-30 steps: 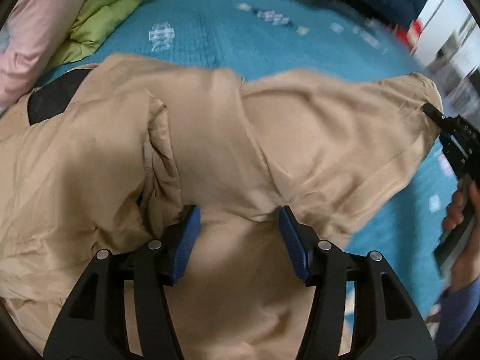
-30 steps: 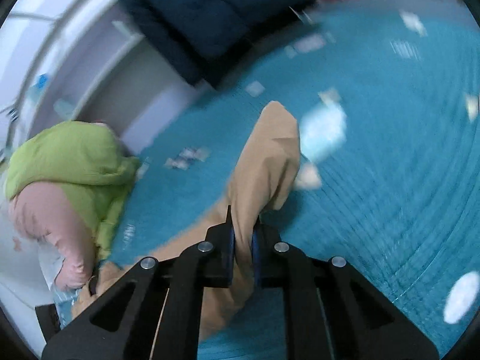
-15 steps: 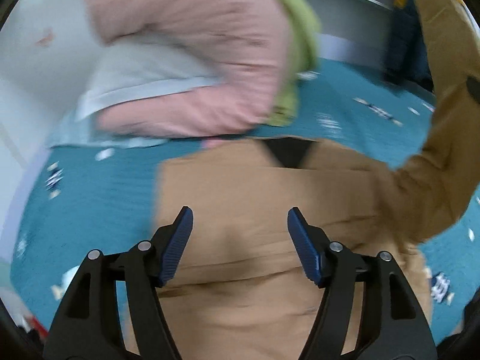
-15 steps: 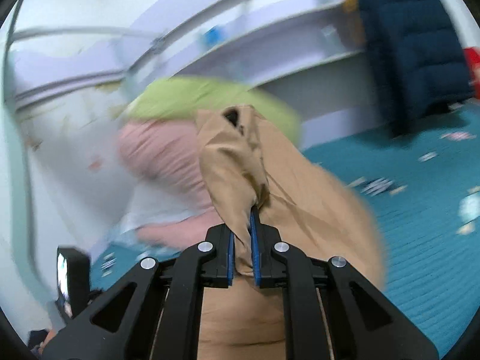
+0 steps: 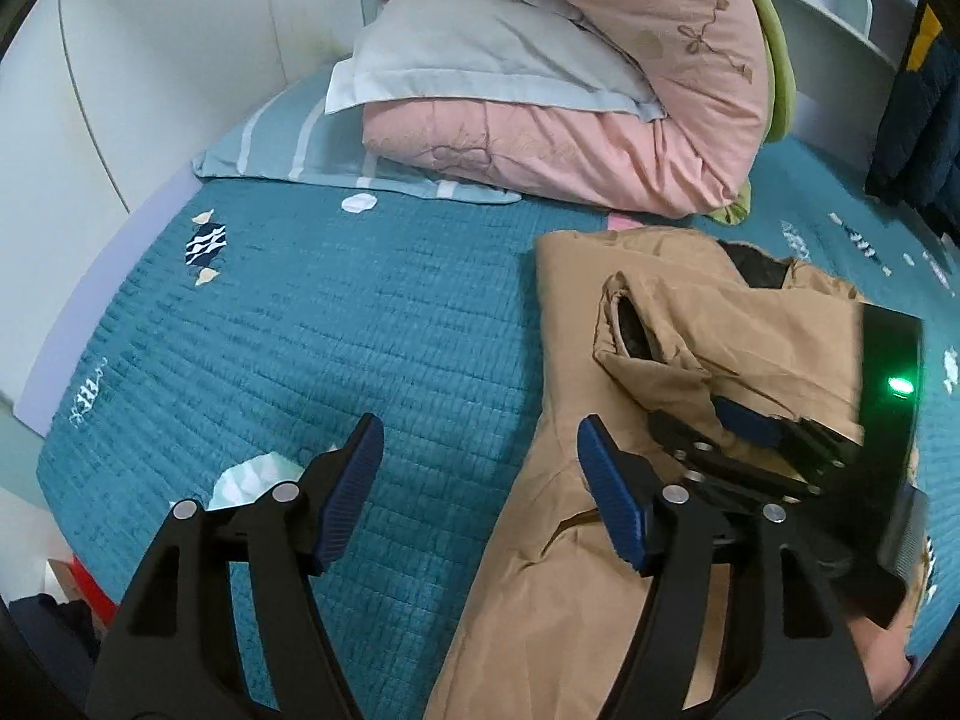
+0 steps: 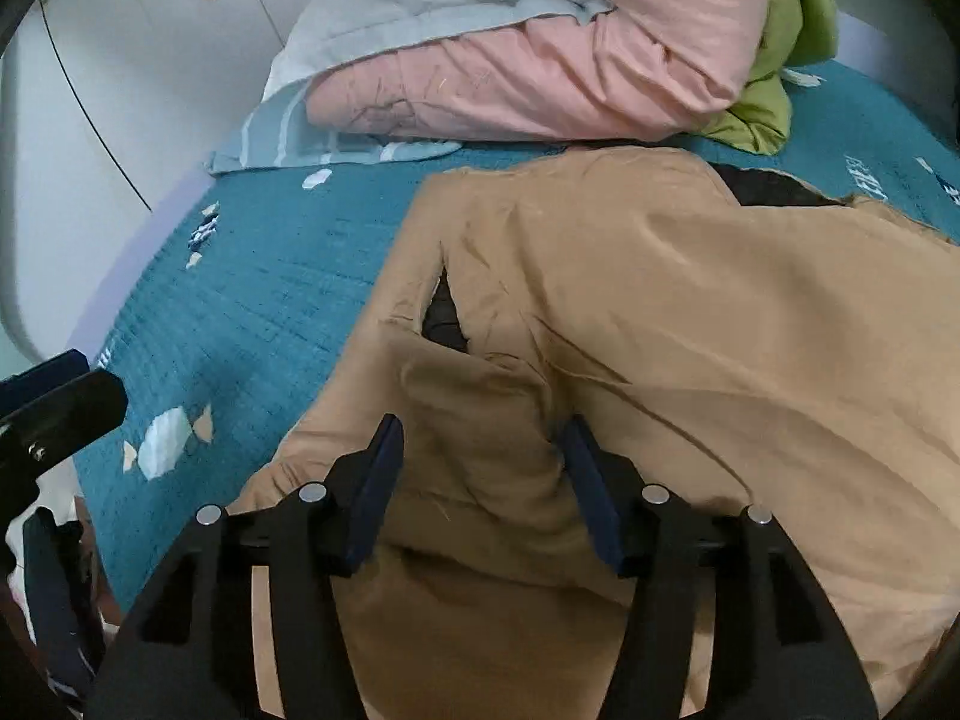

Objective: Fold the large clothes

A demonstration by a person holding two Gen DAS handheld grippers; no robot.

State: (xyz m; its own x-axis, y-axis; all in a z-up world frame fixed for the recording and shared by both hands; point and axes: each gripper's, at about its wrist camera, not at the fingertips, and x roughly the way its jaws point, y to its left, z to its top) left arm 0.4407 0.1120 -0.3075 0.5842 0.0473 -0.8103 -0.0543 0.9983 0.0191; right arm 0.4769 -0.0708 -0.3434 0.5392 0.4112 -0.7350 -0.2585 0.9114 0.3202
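Observation:
A tan jacket [image 5: 690,324] with a dark lining lies on the teal bedspread [image 5: 336,324]. One sleeve is folded across its body, cuff opening upward. In the right wrist view the jacket [image 6: 690,324] fills the right half. My left gripper [image 5: 480,462] is open and empty, over the bedspread at the jacket's left edge. My right gripper [image 6: 480,468] is open, jaws either side of the folded sleeve, not pinching it. It also shows in the left wrist view [image 5: 738,426], resting on the sleeve.
A pink quilt [image 5: 600,120], a grey pillow [image 5: 468,60] and a green blanket [image 6: 786,48] are piled at the head of the bed. A white wall [image 5: 120,60] runs along the left. A dark blue garment [image 5: 918,132] hangs at right.
My right gripper carried the sleeve over the jacket's body, laid it down and opened. My left gripper swung left off the jacket and now hovers over the bedspread.

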